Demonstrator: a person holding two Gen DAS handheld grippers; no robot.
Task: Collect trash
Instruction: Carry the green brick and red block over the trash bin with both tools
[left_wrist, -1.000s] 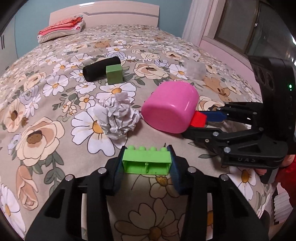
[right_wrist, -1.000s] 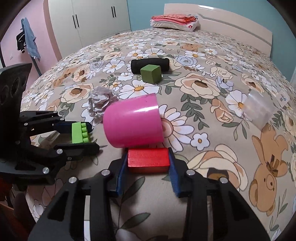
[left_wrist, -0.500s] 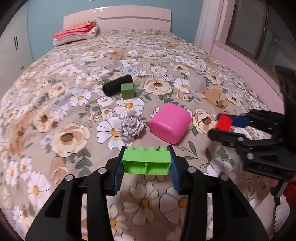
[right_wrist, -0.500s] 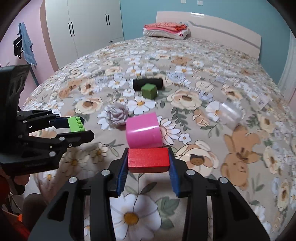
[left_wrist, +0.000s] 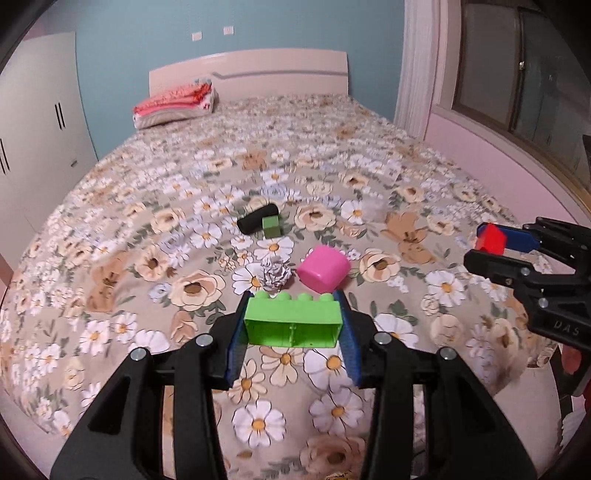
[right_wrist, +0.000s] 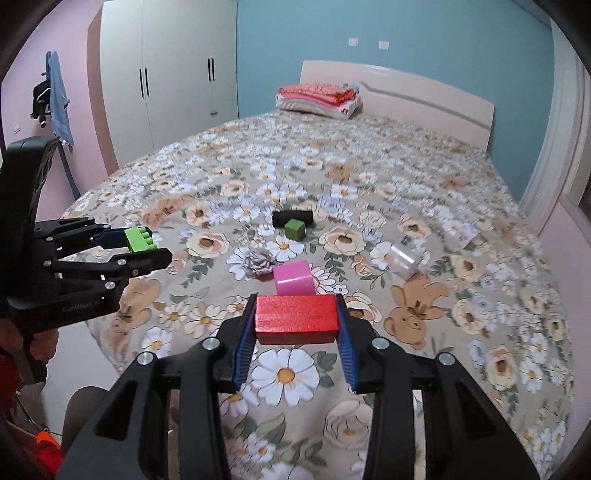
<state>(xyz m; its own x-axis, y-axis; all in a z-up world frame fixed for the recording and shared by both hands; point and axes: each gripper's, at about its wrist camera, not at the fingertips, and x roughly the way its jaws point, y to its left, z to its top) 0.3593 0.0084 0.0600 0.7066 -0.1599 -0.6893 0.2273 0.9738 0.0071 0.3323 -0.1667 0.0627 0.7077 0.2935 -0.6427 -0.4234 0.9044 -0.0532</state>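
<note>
Both claws loaded and held above the foot of the bed, away from the remaining litter.

My left gripper (left_wrist: 293, 325) pinches the green toy brick (left_wrist: 292, 320) by its ends; my right gripper (right_wrist: 296, 320) clamps the red wooden block (right_wrist: 296, 318). The crumpled paper ball (left_wrist: 275, 274), pink cup (left_wrist: 323, 267), dark green cube (left_wrist: 271, 226) and black cylinder (left_wrist: 256, 219) lie on the floral bedspread (left_wrist: 147, 229). I see no bin, so I risk dropping either block blind; the brick's smooth ends could slip.
</note>
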